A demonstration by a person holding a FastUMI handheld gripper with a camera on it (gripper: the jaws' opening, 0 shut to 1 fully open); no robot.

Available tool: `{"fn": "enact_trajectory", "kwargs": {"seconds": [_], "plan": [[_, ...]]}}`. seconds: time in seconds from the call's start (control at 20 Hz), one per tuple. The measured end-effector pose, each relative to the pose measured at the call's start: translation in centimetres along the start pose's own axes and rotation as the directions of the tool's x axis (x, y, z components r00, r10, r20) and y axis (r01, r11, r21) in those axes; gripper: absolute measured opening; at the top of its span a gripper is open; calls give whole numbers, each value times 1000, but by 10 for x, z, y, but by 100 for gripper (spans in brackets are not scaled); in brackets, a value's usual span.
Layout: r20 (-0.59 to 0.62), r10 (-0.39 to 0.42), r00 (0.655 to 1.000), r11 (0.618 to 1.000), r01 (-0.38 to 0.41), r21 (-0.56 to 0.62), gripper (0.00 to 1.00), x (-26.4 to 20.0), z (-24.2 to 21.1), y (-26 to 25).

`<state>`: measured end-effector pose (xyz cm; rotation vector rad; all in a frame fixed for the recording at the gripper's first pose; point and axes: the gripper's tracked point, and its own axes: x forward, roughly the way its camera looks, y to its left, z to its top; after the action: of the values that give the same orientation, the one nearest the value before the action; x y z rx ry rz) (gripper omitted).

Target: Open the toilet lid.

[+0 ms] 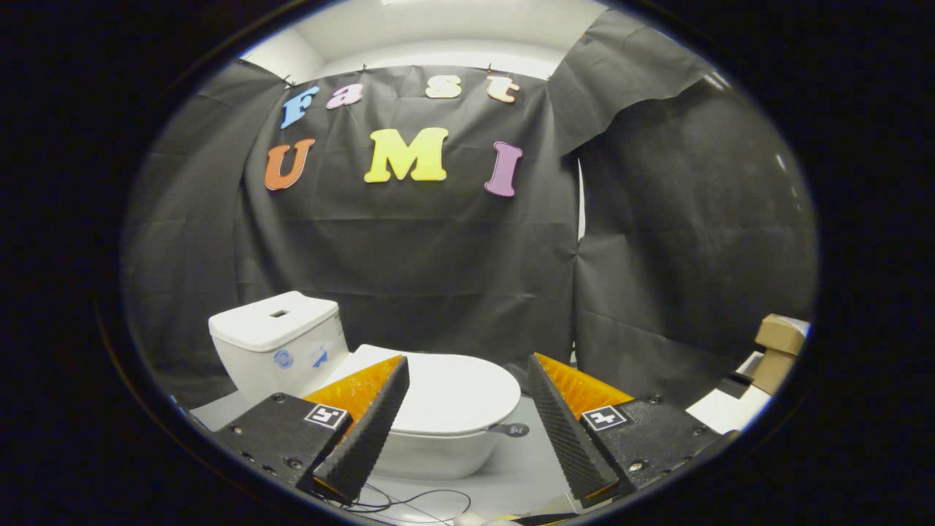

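A small white toilet (438, 438) stands on the grey surface just ahead of my fingers. Its lid (453, 391) lies flat and closed over the bowl, with a small dark tab (511, 429) at the front rim. The white tank (277, 340) rises behind it, toward the left finger. My gripper (467, 372) is open, its fingers spread wide. The left fingertip (394, 372) overlaps the lid's near left part. The right fingertip (540, 372) sits off the lid's right edge. Nothing is held between them.
Black cloth walls (438, 256) close off the back and both sides. Cardboard boxes (778, 347) and a white block (727, 409) sit beyond the right finger. A thin dark cable (409, 500) lies on the grey surface (511, 475) below the bowl.
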<state>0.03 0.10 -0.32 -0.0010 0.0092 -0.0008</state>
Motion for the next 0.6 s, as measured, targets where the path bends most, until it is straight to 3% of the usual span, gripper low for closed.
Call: {"fn": "enact_trajectory", "kwargs": {"seconds": [0.4,0.6], "plan": [[10,0,1000,1000,0,1,100,4,2,-2],[7,6,1000,1000,-6,16,100,33,12,-10]]}}
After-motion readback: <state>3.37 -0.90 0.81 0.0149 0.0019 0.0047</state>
